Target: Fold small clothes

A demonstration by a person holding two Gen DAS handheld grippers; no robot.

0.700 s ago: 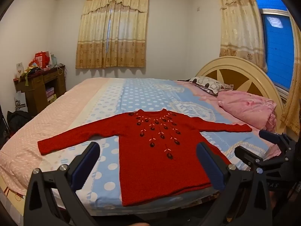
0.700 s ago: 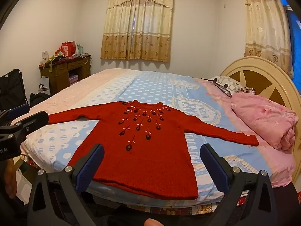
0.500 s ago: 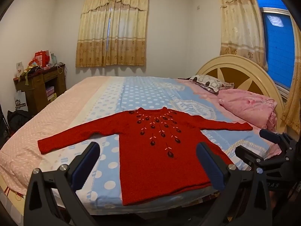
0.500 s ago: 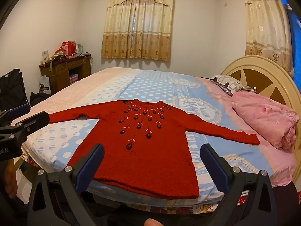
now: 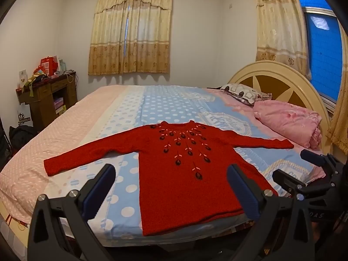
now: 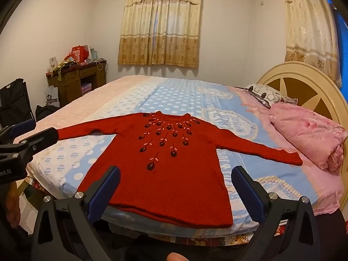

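Note:
A small red knit sweater [image 5: 184, 174] with dark flower embroidery lies flat, face up, on the bed, both sleeves spread wide, hem at the near bed edge. It also shows in the right wrist view [image 6: 169, 169]. My left gripper [image 5: 171, 187] is open and empty, held above the near bed edge before the hem. My right gripper [image 6: 176, 189] is open and empty, likewise short of the hem. The right gripper shows at the right of the left wrist view [image 5: 313, 174]; the left gripper shows at the left of the right wrist view [image 6: 24, 143].
The bed [image 5: 161, 106] has a blue dotted and pink sheet. A folded pink quilt [image 5: 289, 124] and a patterned pillow [image 5: 243, 92] lie by the cream headboard [image 5: 276, 80]. A wooden desk [image 5: 47, 97] with clutter stands at the left wall, black bags beside it.
Both views have shifted slightly; the sweater sits a little higher in frame. The grippers stay open and the sweater has not moved.

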